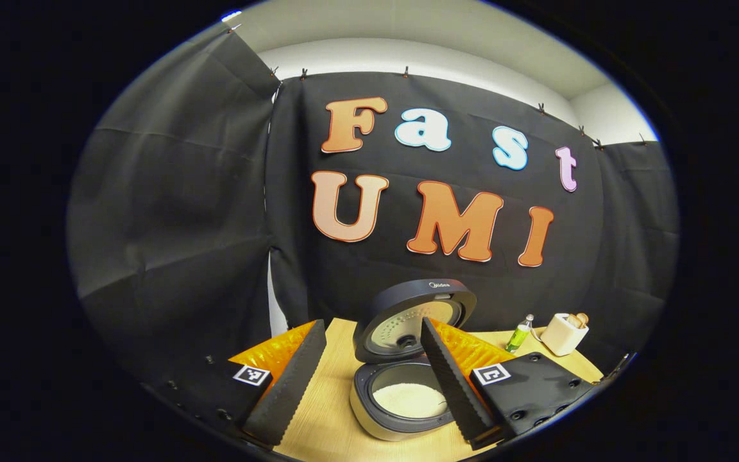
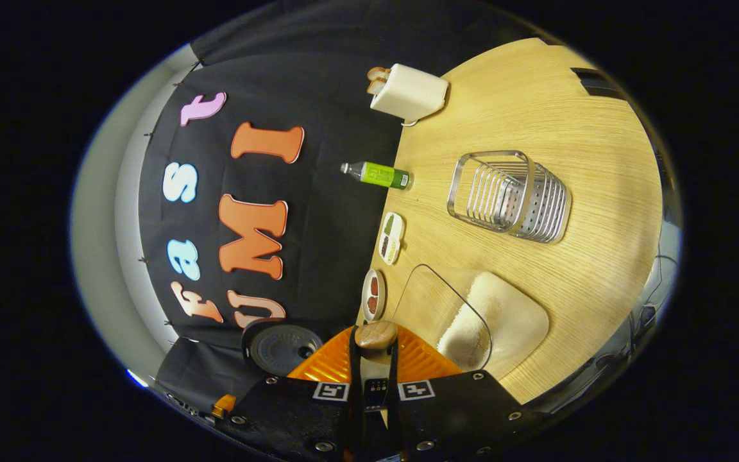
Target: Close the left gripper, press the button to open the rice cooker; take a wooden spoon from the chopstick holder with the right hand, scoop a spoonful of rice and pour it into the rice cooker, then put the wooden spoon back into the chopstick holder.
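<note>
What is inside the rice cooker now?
The rice cooker stands open; white rice covers the pot's bottom. The left claw's right finger hides the pot's right side.

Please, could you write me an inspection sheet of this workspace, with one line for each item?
Surface: wooden table, in use.
Job's things: rice cooker open, rice inside; wooden spoon held; chopstick holder looks empty; glass rice container lies beside it.
Clutter: toaster with bread, green bottle, two small dishes.
Grippers: left tongs open, facing the cooker; right tongs shut on the spoon.
Cables: thin cord at the toaster.
Surroundings: black cloth wall.
</note>
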